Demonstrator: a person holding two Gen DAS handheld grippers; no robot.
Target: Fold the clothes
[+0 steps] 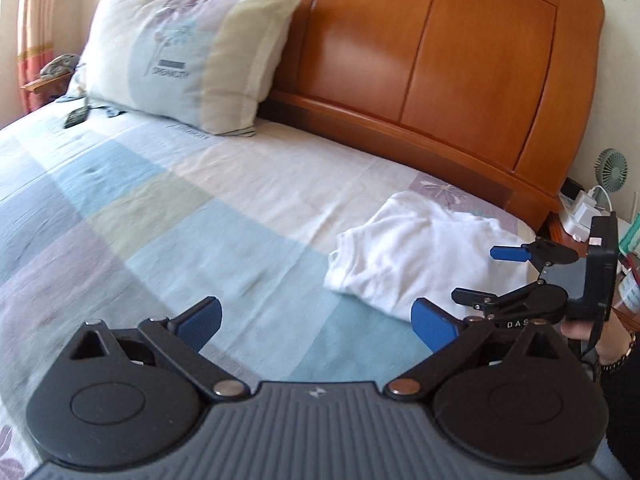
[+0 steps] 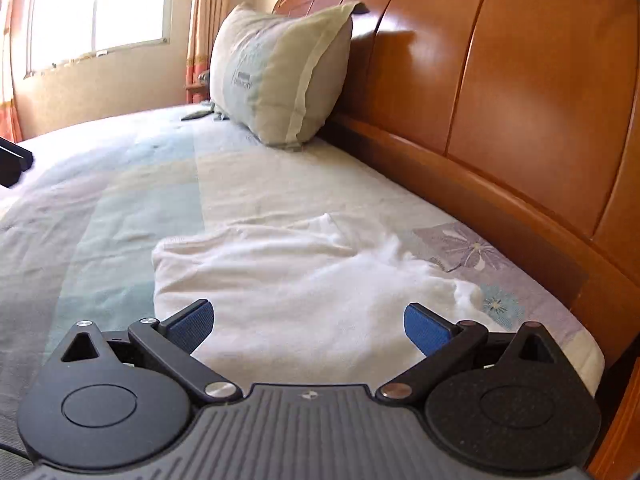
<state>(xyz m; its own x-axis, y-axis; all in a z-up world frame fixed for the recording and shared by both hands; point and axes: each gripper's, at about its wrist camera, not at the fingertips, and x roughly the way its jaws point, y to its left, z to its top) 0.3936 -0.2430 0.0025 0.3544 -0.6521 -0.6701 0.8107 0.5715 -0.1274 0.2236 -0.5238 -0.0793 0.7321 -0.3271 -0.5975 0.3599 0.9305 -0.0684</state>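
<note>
The white garment (image 1: 416, 252) lies rumpled and partly folded on the bed sheet (image 1: 180, 208), at the right centre of the left wrist view and across the lower centre of the right wrist view. It sits near the wooden headboard (image 1: 440, 60), beside a purple flower print on the sheet.

Left gripper (image 1: 316, 324): occupies the lower part of the left wrist view. Fingers spread wide apart, blue pads facing each other, nothing between them. It is held over bare sheet, left of the garment.

Right gripper (image 2: 308, 326): occupies the lower part of the right wrist view. Fingers spread wide apart, nothing clamped. The garment lies directly under and ahead of the gap between them. The same gripper appears at the right edge of the left wrist view, held in a hand (image 1: 600, 340) with a bracelet on the wrist, one blue pad over the garment's right edge. Letters "DAS" are readable on its black body; the rest is hidden.

A pillow (image 1: 188, 56) leans against the headboard at the upper left of the left wrist view. Its print carries a dark bar and one line of lettering, too blurred to read with certainty. A dark flat object (image 1: 76, 117) lies on the sheet just in front of the pillow.

At the right edge of the left wrist view stand a small green fan (image 1: 612, 170) and white chargers (image 1: 586, 212) on a bedside table.
</note>
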